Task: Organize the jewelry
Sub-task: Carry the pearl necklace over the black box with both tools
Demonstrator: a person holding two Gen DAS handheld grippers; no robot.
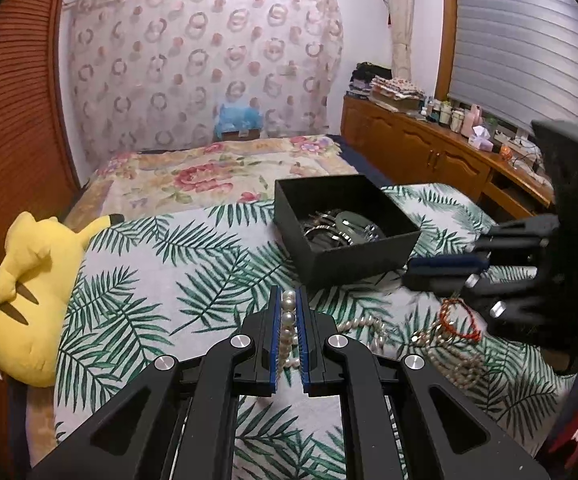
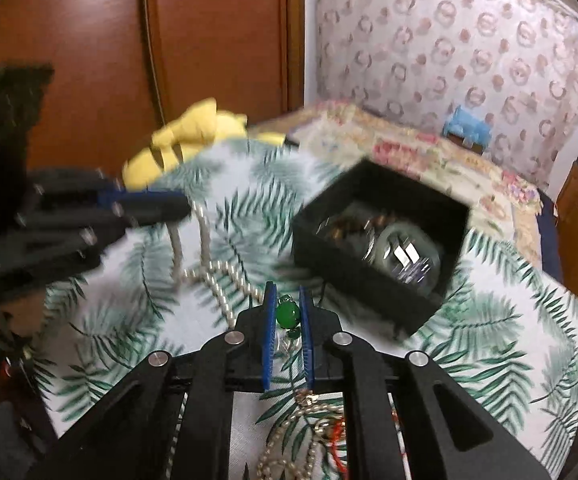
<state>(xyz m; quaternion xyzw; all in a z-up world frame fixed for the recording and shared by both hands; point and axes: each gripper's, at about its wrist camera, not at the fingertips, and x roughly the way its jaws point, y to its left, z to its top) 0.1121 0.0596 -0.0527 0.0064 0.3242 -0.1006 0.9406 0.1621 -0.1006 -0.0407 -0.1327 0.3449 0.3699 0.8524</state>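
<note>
Left tool (image 1: 288, 300) is clamped tight on the pearl necklace (image 1: 287, 322), lifting one end off the bed (image 1: 137, 264) so it untangles. Right tool (image 2: 287, 314), nearly closed, pinches a green bead pendant (image 2: 287, 314), probably headed for the black box (image 2: 373, 276) just behind.

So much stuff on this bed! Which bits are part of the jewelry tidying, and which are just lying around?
Part of the job:
- pearl necklace, clamped in the left gripper
- green bead pendant, pinched in the right gripper
- black box, already holding bangles
- loose pile of chains and red cord

Just lying about:
- yellow plush toy
- bottles on the wooden dresser
</note>
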